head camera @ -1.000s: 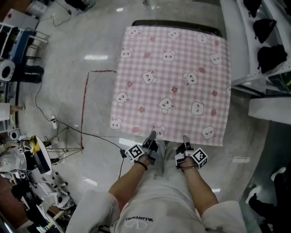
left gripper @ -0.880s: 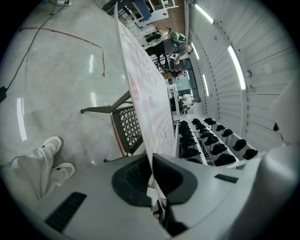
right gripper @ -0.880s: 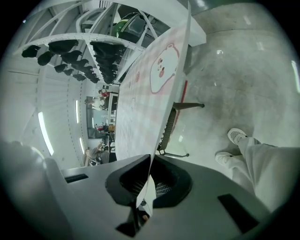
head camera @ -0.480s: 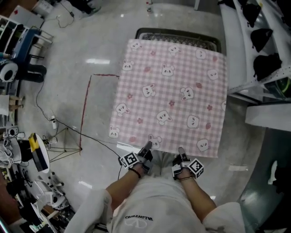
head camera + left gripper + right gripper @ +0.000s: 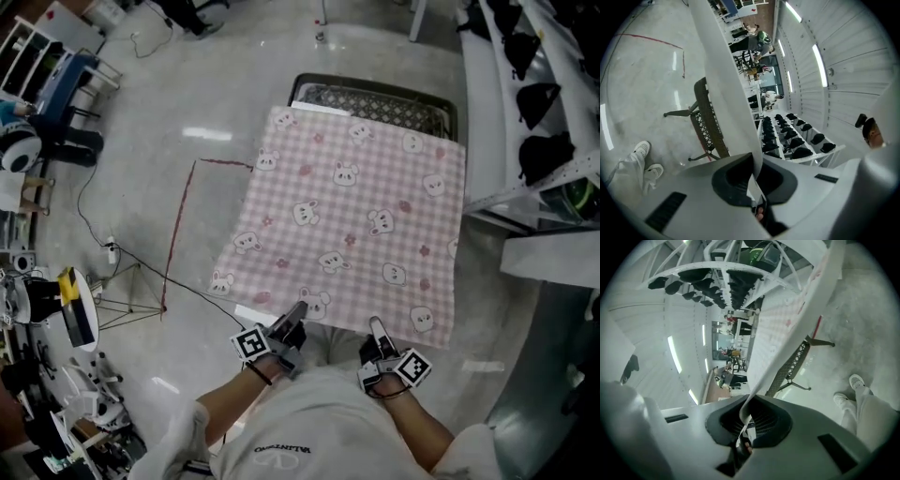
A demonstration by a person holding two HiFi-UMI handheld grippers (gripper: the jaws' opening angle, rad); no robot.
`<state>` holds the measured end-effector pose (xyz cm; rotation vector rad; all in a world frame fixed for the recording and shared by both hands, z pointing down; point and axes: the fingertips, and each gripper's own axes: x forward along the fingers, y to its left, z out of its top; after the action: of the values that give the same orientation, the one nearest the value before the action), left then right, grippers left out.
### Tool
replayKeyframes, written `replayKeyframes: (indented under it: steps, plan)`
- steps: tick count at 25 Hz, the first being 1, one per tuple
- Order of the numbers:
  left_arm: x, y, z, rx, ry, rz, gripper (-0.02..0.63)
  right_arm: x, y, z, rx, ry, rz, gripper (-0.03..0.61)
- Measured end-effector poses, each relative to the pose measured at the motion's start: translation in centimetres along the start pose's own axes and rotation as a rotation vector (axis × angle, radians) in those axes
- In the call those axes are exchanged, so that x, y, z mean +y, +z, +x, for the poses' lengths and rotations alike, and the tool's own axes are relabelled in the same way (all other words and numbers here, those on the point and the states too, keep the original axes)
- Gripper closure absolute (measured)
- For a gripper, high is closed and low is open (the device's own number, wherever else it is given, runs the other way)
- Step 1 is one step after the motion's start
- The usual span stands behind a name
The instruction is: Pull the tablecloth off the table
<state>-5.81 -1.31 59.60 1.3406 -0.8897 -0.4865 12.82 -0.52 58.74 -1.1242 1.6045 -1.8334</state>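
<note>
A pink checked tablecloth point(image 5: 352, 225) with bunny prints is stretched from my grippers toward the dark mesh table point(image 5: 375, 101), whose far strip shows bare. My left gripper point(image 5: 298, 311) is shut on the cloth's near hem, left of centre. My right gripper point(image 5: 376, 327) is shut on the same hem further right. In the left gripper view the cloth point(image 5: 724, 79) runs edge-on out of the closed jaws, with the table point(image 5: 708, 123) beneath it. The right gripper view likewise has the cloth point(image 5: 797, 315) rising from the shut jaws above the table point(image 5: 790, 366).
A white rack point(image 5: 525, 103) holding black caps stands along the right. Red tape point(image 5: 178, 225) marks the floor to the left, with cables and equipment point(image 5: 56, 309) beyond. The person's shoes point(image 5: 642, 154) show on the floor under the cloth.
Both grippers have come toward me and upward with the hem. The cloth has slid toward me, baring more of the table's far end.
</note>
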Motion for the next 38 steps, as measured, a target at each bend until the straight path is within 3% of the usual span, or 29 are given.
replayKeyframes:
  steps: [8,13,18,22,30,35,38]
  plan:
    - [-7.5,0.2,-3.7,0.029,-0.102,0.142,0.612,9.5,-0.6,-2.5,0.031,0.118,-0.176,0.569]
    - [-14.7,0.3,-6.0,0.086,-0.195,0.34,0.612,15.4,-1.5,-4.7,0.031,0.209,-0.235,0.568]
    - [-20.3,0.3,-8.1,0.104,-0.289,0.447,0.612,20.5,-1.8,-6.2,0.018,0.293,-0.35,0.568]
    - [-23.9,0.0,-9.6,0.109,-0.344,0.484,0.612,24.0,-2.1,-7.6,0.005,0.336,-0.428,0.566]
    - [-28.2,-0.8,-13.2,0.165,-0.417,0.477,0.612,29.3,-3.8,-10.3,-0.021,0.4,-0.532,0.566]
    - [-32.3,-1.3,-14.1,0.2,-0.486,0.544,0.611,32.7,-3.9,-12.2,-0.055,0.452,-0.626,0.563]
    - [-34.0,-1.5,-13.2,0.196,-0.53,0.595,0.611,33.4,-2.8,-12.6,-0.087,0.468,-0.626,0.565]
